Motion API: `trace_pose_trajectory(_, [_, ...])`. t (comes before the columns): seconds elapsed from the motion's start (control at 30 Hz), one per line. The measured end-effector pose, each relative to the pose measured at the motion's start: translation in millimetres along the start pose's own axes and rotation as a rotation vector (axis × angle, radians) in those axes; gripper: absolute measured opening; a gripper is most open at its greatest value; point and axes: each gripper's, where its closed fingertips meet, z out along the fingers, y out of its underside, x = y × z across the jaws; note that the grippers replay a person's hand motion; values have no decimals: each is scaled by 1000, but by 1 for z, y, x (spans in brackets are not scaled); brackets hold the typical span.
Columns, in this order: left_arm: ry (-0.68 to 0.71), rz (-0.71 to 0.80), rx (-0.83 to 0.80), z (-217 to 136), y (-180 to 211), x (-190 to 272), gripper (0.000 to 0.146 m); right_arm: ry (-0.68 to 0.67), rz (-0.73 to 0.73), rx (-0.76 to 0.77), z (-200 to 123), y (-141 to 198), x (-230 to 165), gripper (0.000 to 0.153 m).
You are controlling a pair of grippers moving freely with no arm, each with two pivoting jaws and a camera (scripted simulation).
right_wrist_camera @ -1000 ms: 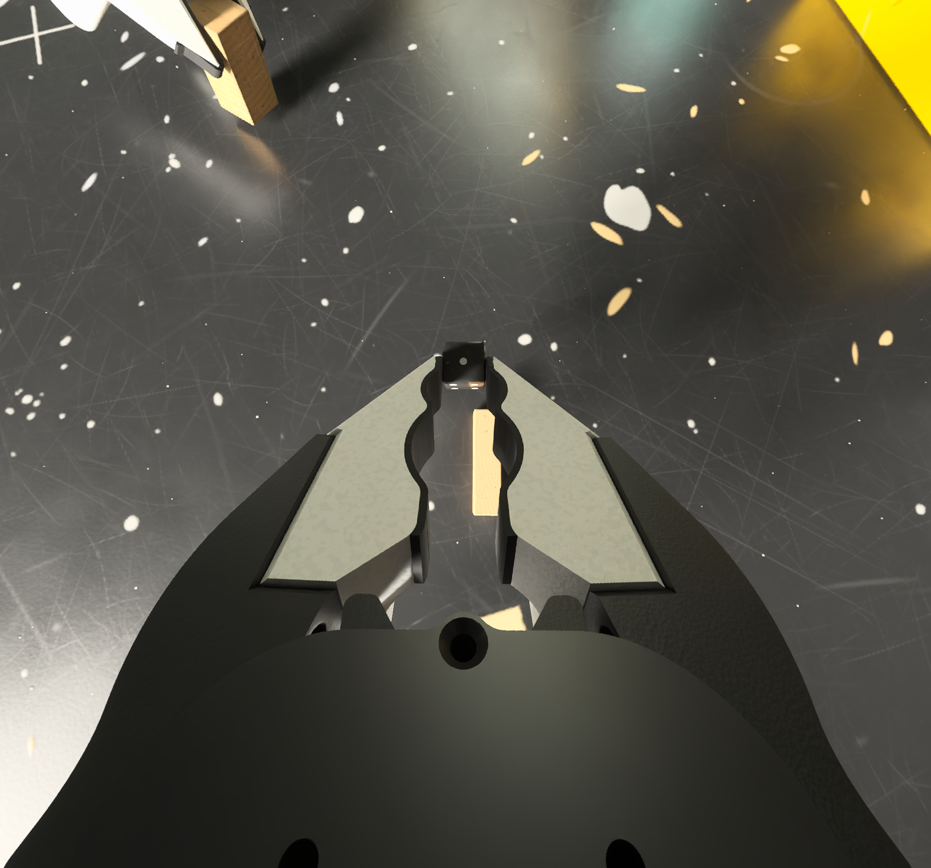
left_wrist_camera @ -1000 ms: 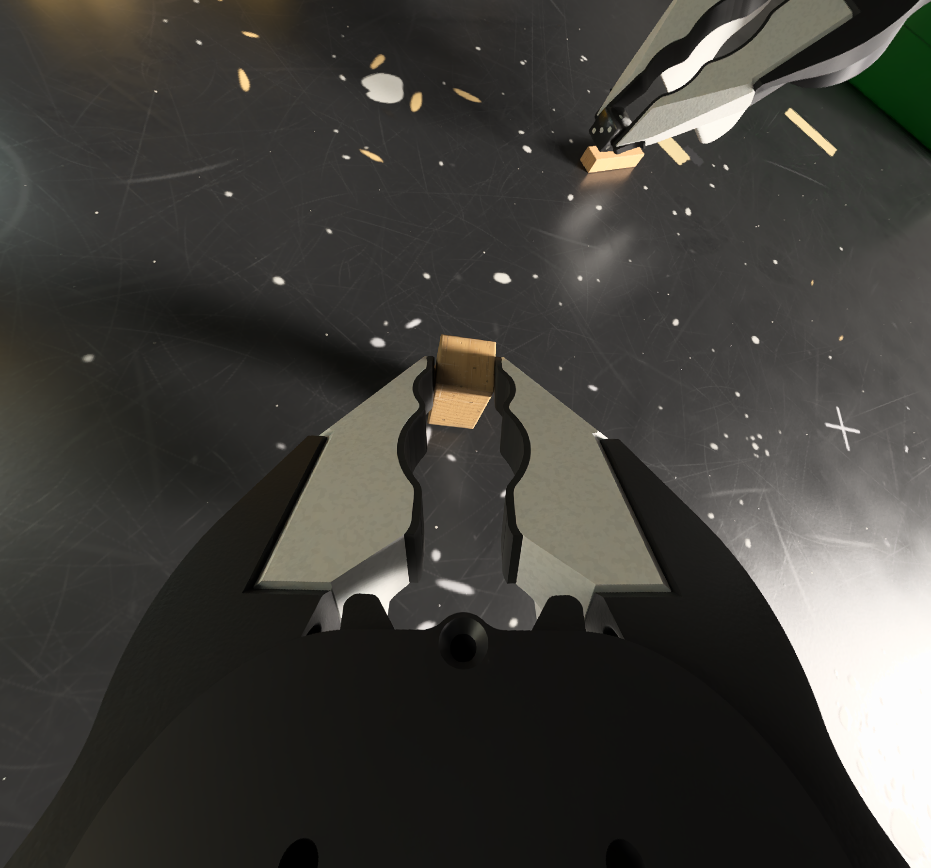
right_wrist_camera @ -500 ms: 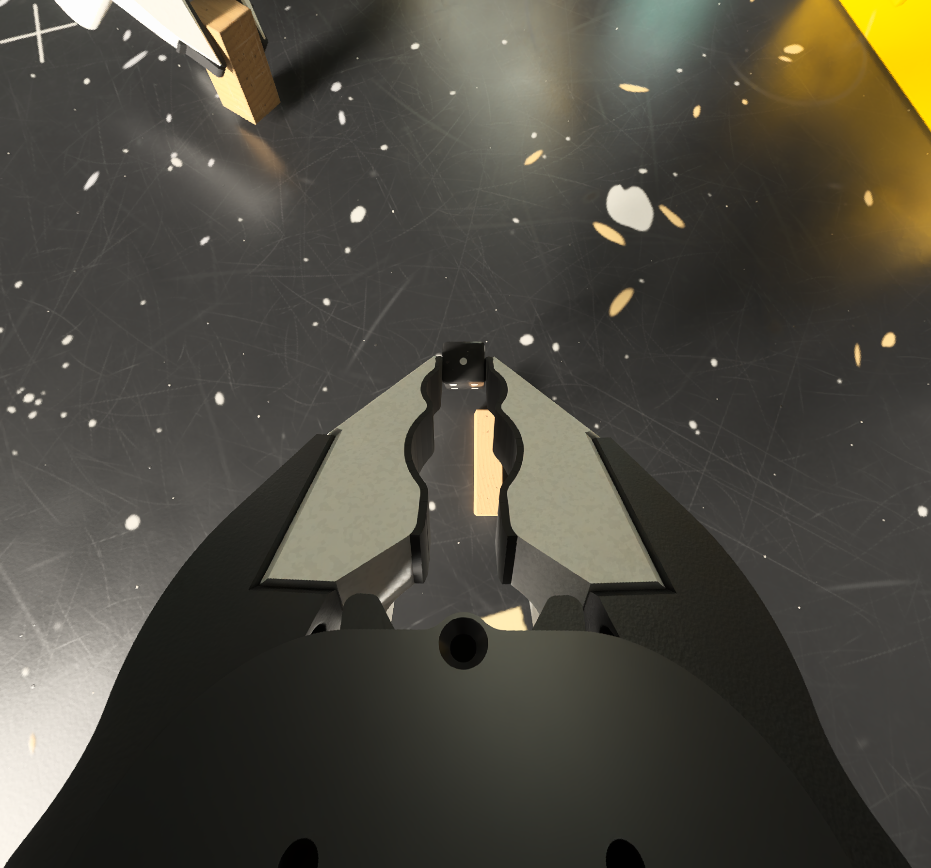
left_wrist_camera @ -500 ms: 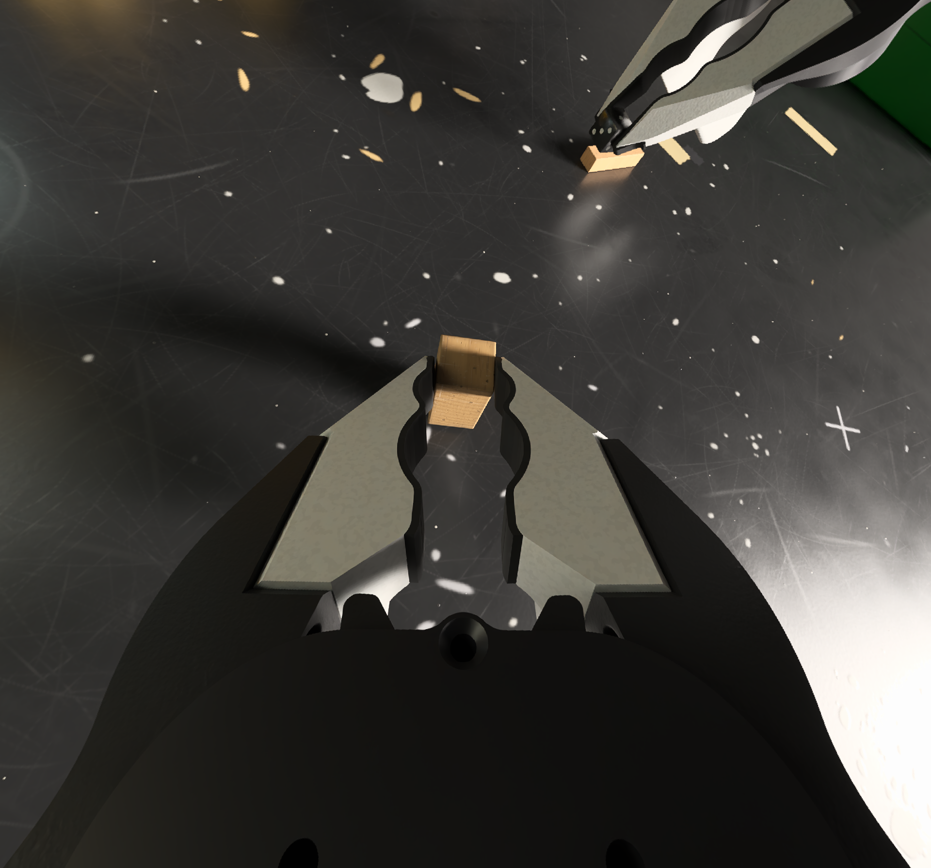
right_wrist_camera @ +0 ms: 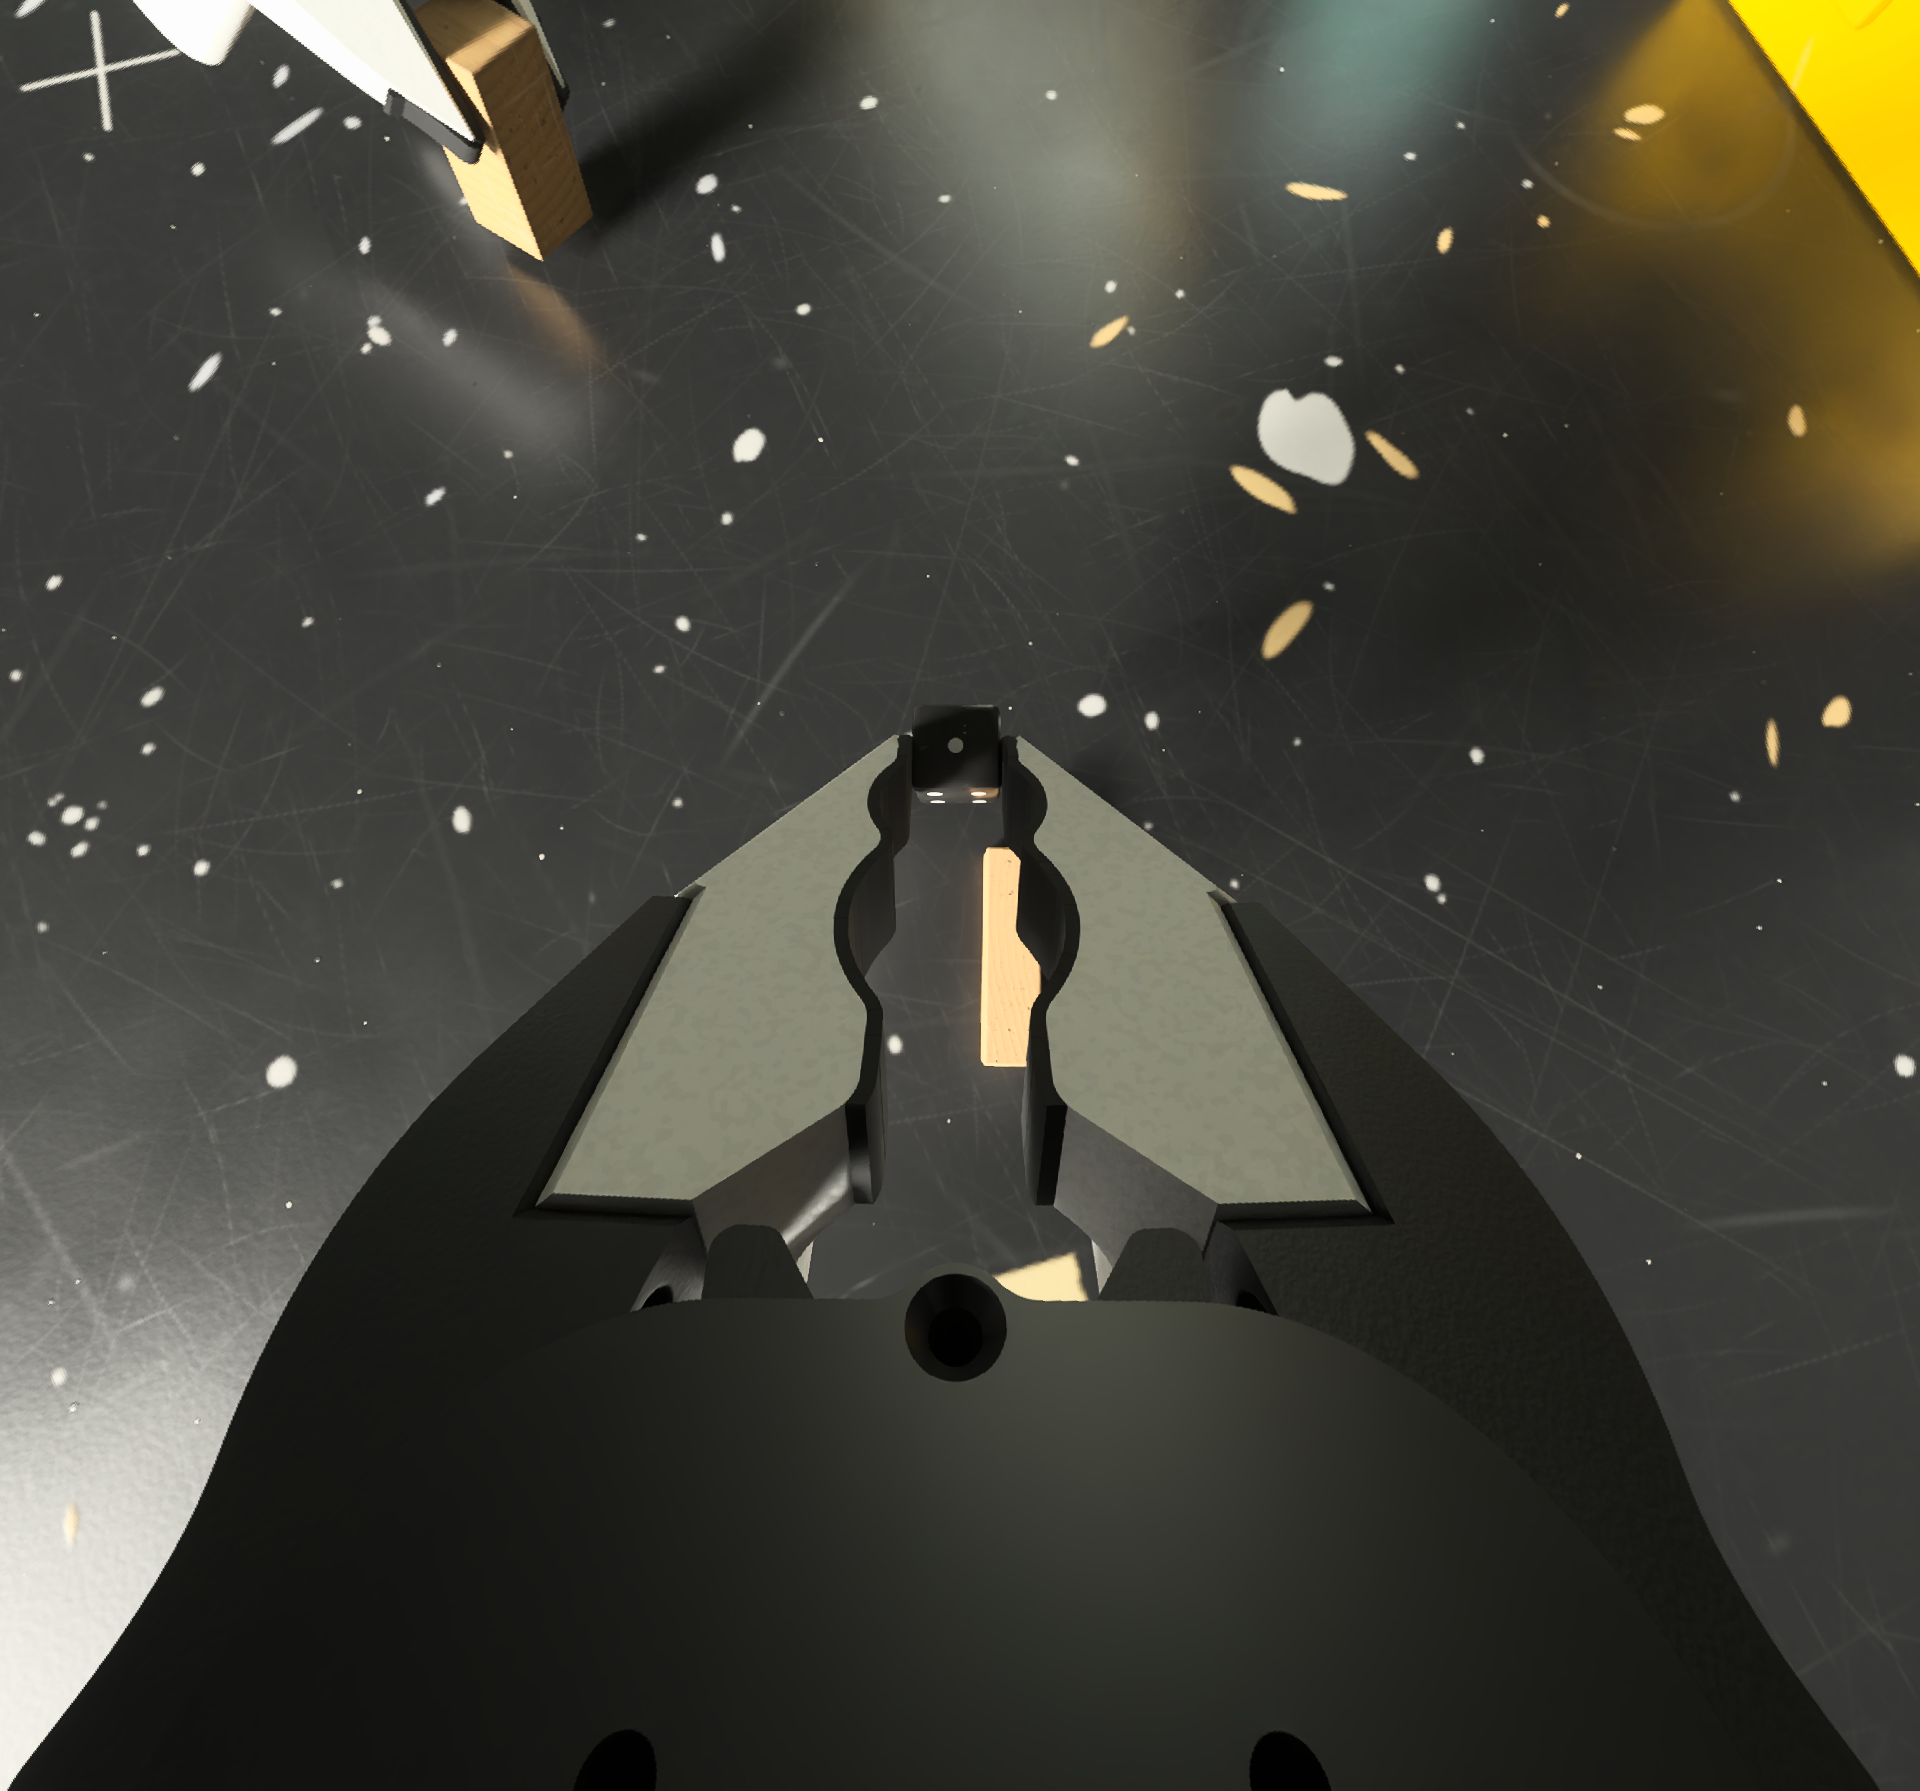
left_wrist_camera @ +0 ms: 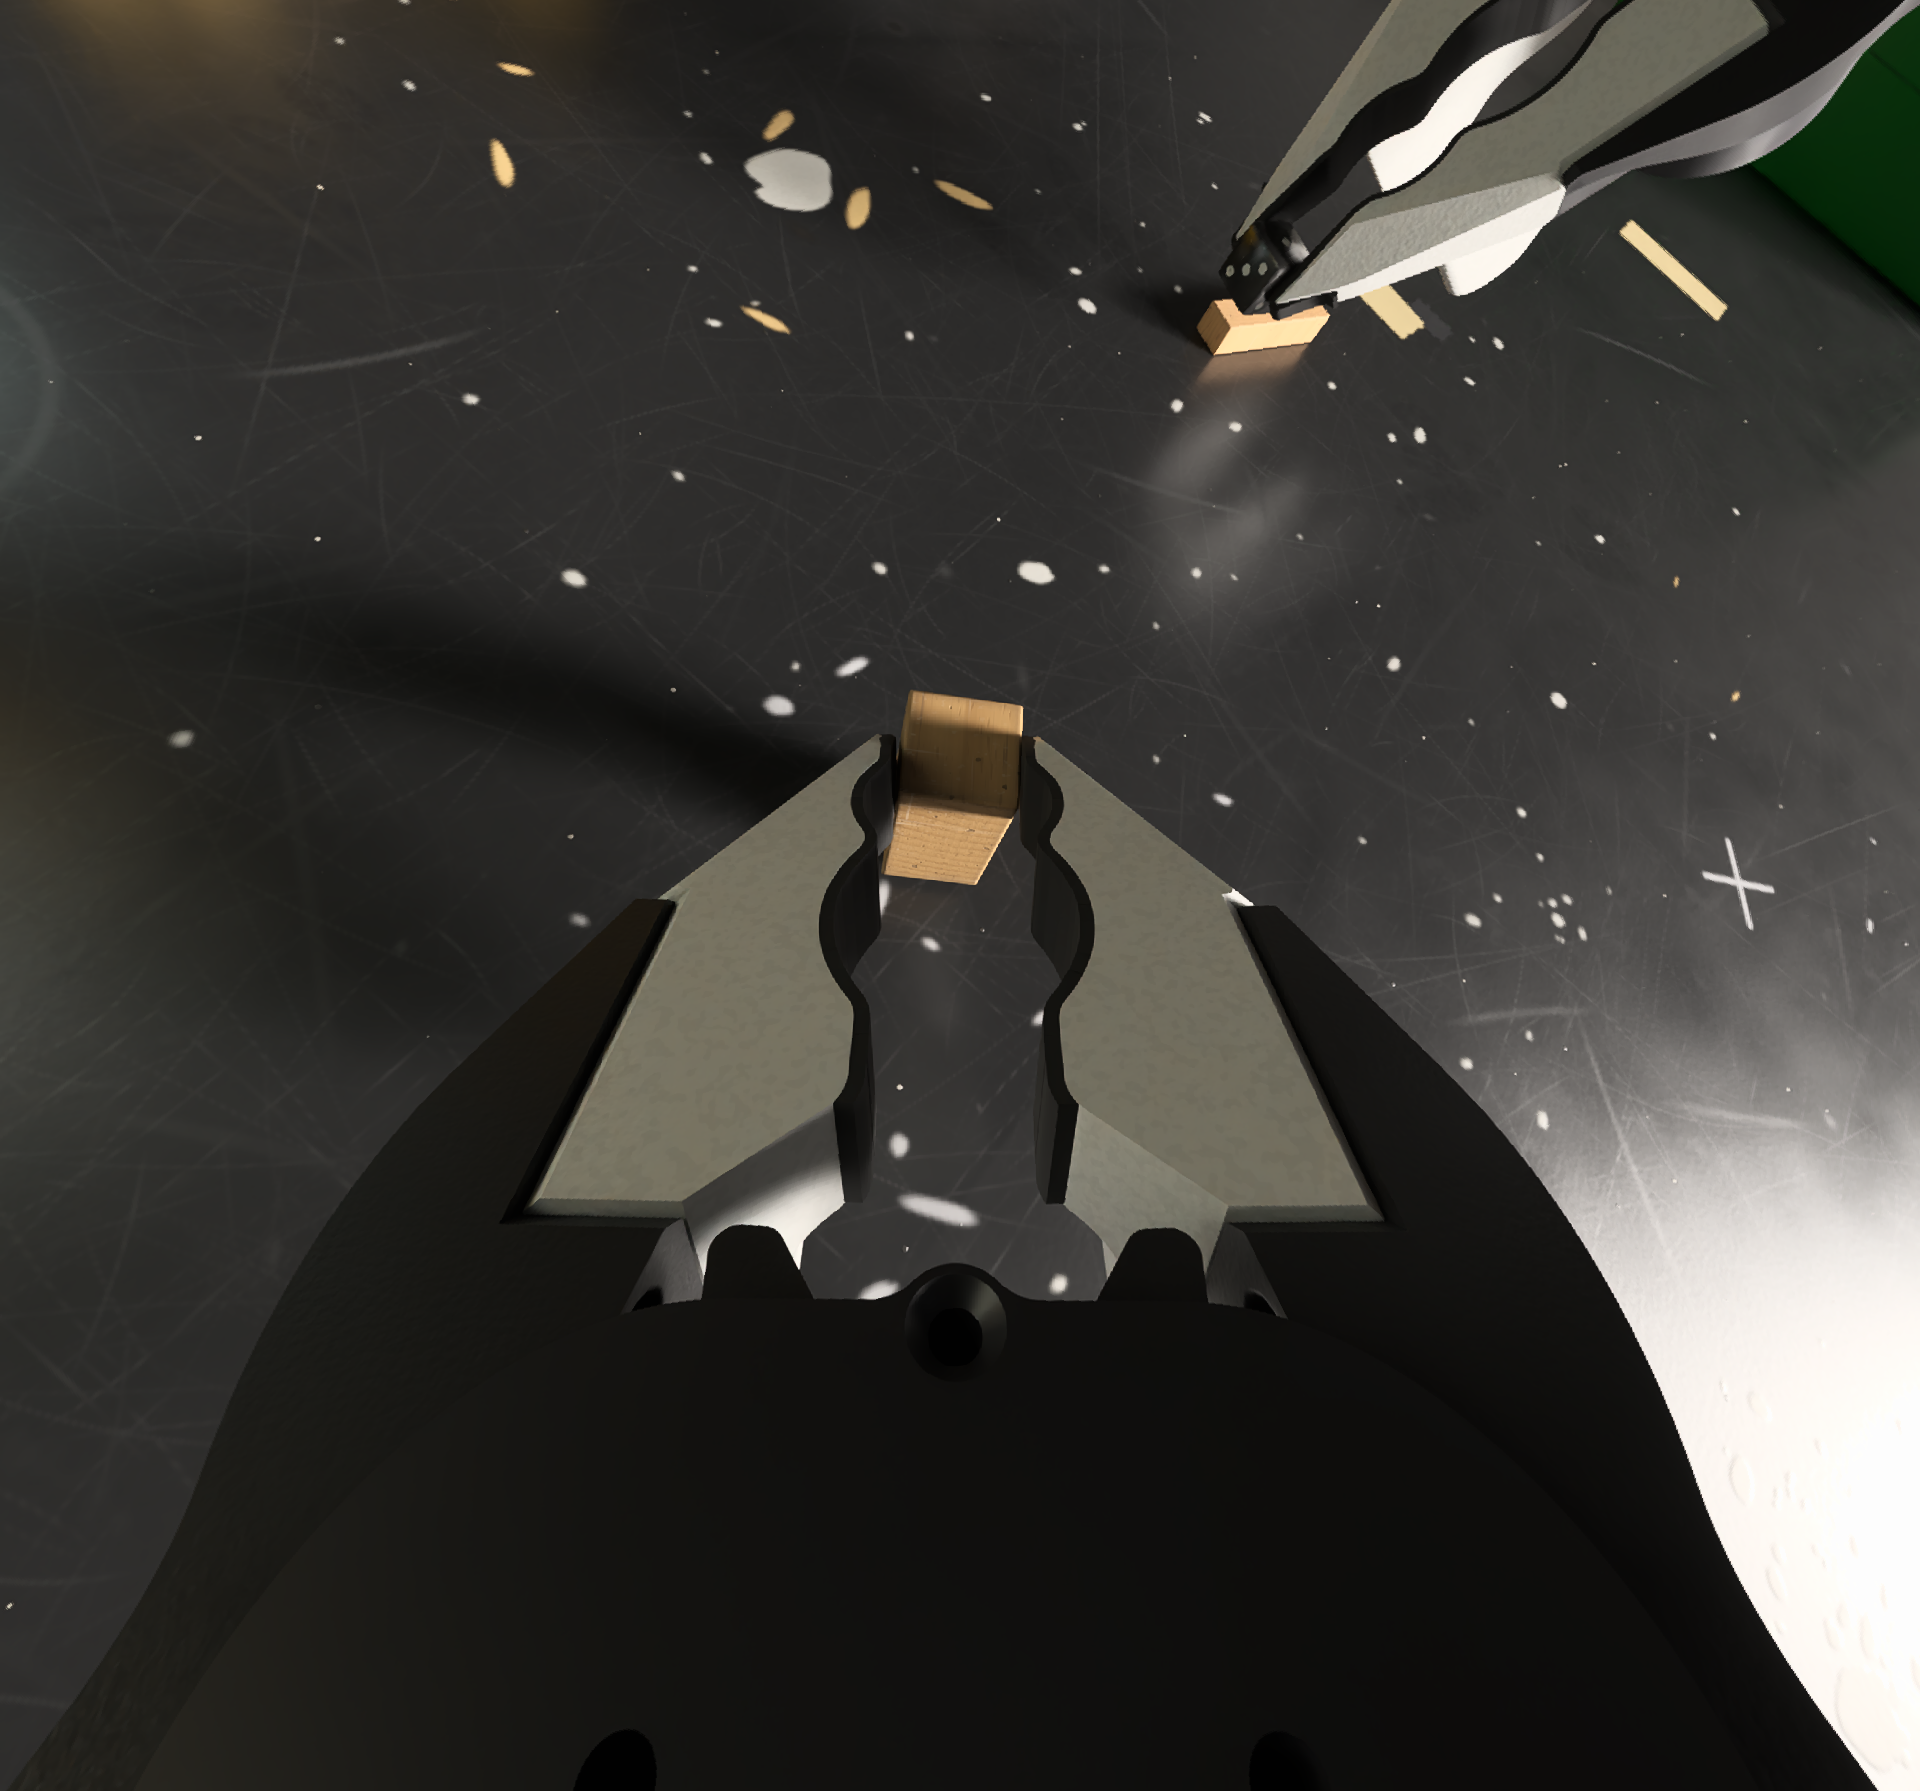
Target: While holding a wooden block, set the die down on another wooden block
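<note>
My left gripper (left_wrist_camera: 956,754) is shut on a light wooden block (left_wrist_camera: 951,801) and holds it above the dark tabletop. It also shows at the top left of the right wrist view (right_wrist_camera: 488,115), with its block (right_wrist_camera: 514,141). My right gripper (right_wrist_camera: 956,749) is shut on a small black die (right_wrist_camera: 956,754). In the left wrist view the die (left_wrist_camera: 1250,266) sits directly over a flat wooden block (left_wrist_camera: 1262,330) that lies on the table. I cannot tell whether they touch. That block shows between my right fingers (right_wrist_camera: 1003,962).
Two thin wooden strips (left_wrist_camera: 1392,313) (left_wrist_camera: 1673,271) lie near the flat block. A green object (left_wrist_camera: 1860,183) stands at the right edge. A yellow object (right_wrist_camera: 1829,58) is at the top right of the right wrist view. The tabletop (left_wrist_camera: 520,494) is dark, scratched and speckled.
Almost nothing has changed. The right gripper has drifted very slightly. Both grippers keep their hold.
</note>
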Motion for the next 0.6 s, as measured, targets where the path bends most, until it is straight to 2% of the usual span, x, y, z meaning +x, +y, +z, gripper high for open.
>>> trace_pose_trajectory(0.6, [0,-1,0,0,0,0,23,-29,-55,-4,-2,0,-7,16])
